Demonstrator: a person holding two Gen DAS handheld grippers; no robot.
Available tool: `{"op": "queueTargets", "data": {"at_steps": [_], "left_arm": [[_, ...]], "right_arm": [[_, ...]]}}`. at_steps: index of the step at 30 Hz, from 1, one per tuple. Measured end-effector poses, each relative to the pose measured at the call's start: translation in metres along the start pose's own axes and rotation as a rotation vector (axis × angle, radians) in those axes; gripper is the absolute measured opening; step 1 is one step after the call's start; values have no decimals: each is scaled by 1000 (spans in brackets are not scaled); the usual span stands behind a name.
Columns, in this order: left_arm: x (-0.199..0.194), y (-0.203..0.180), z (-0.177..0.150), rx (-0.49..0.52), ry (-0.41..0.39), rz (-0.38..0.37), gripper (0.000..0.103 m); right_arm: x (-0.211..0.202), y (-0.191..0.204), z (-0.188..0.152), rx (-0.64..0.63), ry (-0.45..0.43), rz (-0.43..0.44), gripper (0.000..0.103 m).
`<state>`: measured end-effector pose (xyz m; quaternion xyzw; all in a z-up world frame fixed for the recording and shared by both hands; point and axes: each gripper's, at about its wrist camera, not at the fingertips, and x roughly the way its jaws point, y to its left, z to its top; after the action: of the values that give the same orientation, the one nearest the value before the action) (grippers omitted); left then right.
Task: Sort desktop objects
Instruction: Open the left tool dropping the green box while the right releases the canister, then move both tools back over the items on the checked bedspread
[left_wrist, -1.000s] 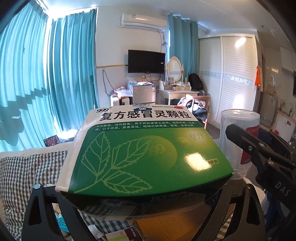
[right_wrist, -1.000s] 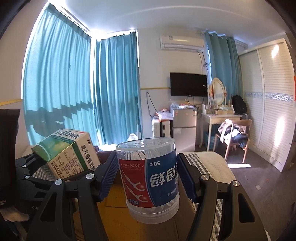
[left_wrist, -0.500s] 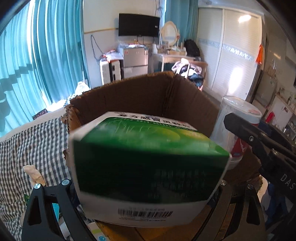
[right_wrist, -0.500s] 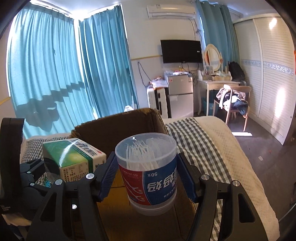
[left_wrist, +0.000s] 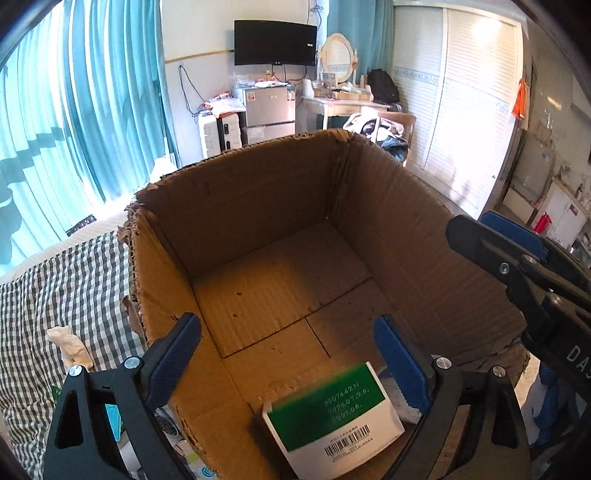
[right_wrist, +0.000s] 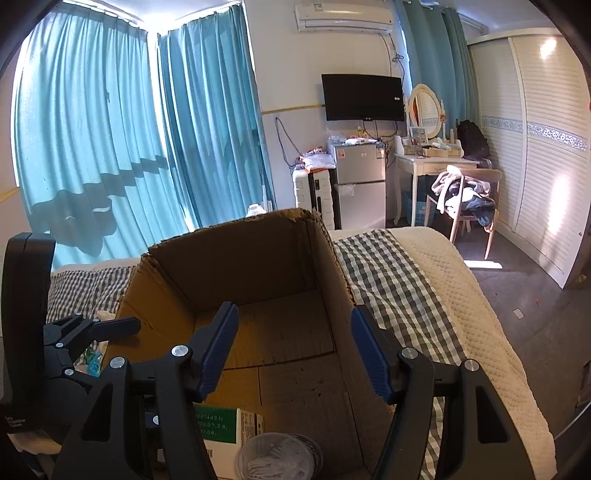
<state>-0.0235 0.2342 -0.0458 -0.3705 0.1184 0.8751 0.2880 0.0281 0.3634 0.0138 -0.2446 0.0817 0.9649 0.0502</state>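
An open brown cardboard box (left_wrist: 258, 195) (right_wrist: 240, 266) stands on the checked cloth. A green-and-white medicine box (left_wrist: 332, 417) (right_wrist: 218, 424) lies on its floor at the near edge, barcode end up. Beside it, in the right wrist view, stands a clear plastic jar of white sticks (right_wrist: 277, 458). My left gripper (left_wrist: 284, 332) hangs open above the medicine box with nothing between its blue pads. My right gripper (right_wrist: 294, 317) is open over the box too, the jar below and clear of its fingers. The right gripper's arm (left_wrist: 517, 266) shows at the box's right side.
The box sits on a bed under a grey checked cloth (left_wrist: 55, 288), with a white knitted blanket (right_wrist: 461, 295) to the right. A crumpled tissue (left_wrist: 70, 343) and small packets lie left of the box. A chair, desk and fridge stand far behind.
Both grippers tipped down over the cardboard box. The medicine box left my left gripper and the jar left my right gripper; both now rest on the box floor.
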Motion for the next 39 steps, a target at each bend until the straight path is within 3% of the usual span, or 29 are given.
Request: {"op": "queueTargets", "data": {"at_steps": [11,18,22,25,31,39], "left_arm": [[-49,26,19,-49,-150,50,100],[-91,37,20,-68,-239,91,100],[-117,44,19,-75,-298,125,103],[-136,54,16,-89,-334,140,103],[-172,82,8,-133,-387,226,103],[-204,117,-3,-189,-403,275,103]], "right_arm": [[-46,9,13,-3,-182,-13,68],[-71,27,18,-46,-235,1,69],[-82,39,21,-64,-255,5,77],[-90,50,23,-73,-275,16,88],[-105,69,30,-69,-331,36,103],[-125,99,39,-95,-374,111,103]]}}
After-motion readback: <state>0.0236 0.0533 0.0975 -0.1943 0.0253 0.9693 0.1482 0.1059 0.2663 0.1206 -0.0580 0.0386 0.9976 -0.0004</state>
